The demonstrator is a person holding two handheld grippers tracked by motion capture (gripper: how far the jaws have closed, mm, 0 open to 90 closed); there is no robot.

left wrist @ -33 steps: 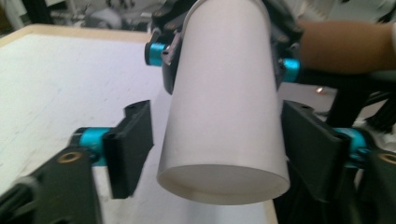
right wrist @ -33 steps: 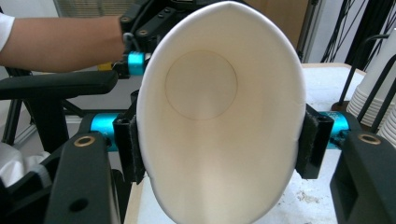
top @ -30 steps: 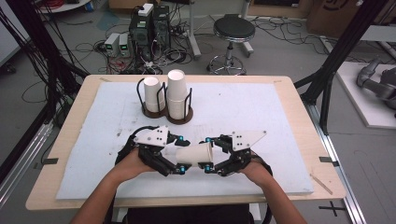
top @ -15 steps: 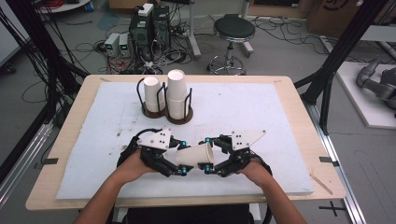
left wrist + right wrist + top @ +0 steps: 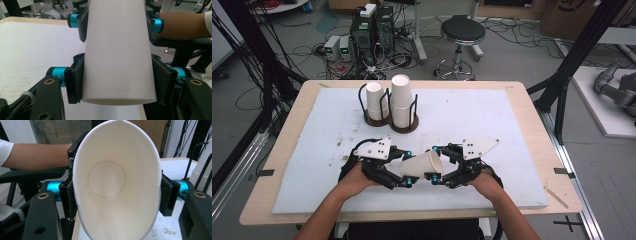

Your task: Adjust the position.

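Holding one paper cup (image 5: 423, 165) lower centre: left gripper (image 5: 404, 172) clamps its base, right gripper (image 5: 438, 165) squeezes the rim oval; ease that grip

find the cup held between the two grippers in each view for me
High view: paper cup lies sideways at lower centre, mouth toward the right gripper.
Left gripper view: its outer wall at centre.
Right gripper view: its open mouth at centre.
Shared landmark: white table mat.
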